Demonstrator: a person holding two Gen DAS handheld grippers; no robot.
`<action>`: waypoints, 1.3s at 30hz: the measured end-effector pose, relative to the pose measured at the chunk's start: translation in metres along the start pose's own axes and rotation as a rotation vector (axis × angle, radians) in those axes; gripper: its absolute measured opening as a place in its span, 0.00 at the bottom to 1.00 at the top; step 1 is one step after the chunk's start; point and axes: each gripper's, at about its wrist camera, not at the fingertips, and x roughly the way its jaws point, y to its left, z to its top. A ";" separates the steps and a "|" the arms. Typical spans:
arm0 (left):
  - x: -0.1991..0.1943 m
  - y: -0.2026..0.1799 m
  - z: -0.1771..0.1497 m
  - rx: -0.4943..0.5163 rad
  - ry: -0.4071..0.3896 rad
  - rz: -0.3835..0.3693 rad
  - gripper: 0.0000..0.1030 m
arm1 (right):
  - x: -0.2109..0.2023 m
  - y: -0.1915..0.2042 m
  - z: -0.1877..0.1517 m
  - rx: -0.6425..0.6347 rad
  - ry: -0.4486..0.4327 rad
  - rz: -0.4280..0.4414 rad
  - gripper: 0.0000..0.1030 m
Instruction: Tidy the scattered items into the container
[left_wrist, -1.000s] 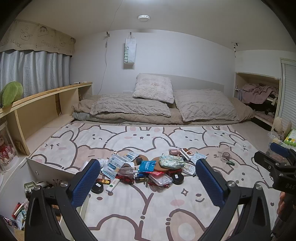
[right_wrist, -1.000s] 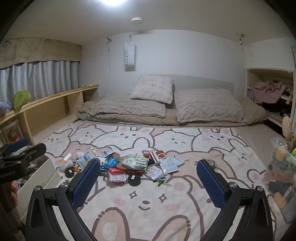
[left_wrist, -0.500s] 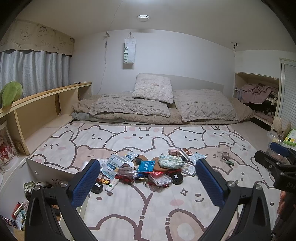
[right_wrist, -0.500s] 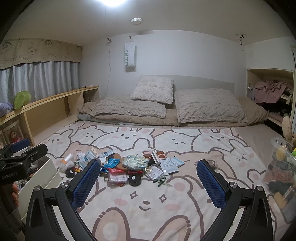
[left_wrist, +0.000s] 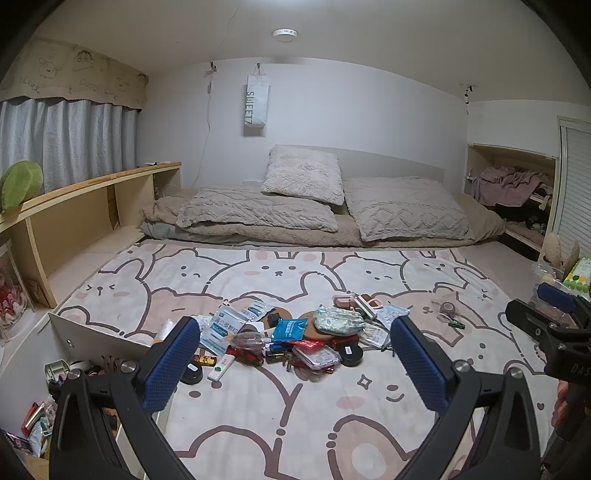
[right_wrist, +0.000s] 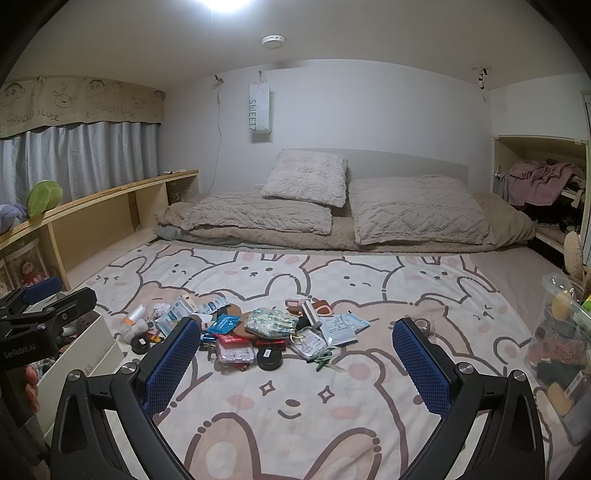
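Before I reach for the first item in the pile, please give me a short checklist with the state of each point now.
1. Left claw open and empty: ok.
2. Right claw open and empty: ok.
3. Pile of small scattered items within view of both cameras, on the rabbit-print bed sheet: ok.
4. Path from the claws to the pile clear of obstacles: ok, only bare sheet lies between.
5. White open box at the left bed edge open to receive items: ok, though it already holds things.
6. Round black flat case at the near edge of the pile lies free for a first grasp: cannot tell, its neighbours are close.
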 end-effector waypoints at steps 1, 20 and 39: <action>0.000 0.001 0.000 0.001 0.000 0.000 1.00 | 0.000 0.000 0.000 0.000 0.000 -0.001 1.00; 0.011 0.004 -0.006 -0.001 0.038 -0.011 1.00 | 0.012 -0.006 -0.007 0.011 0.033 -0.013 1.00; 0.054 -0.007 -0.030 0.014 0.150 0.005 1.00 | 0.046 -0.012 -0.033 0.007 0.146 -0.015 1.00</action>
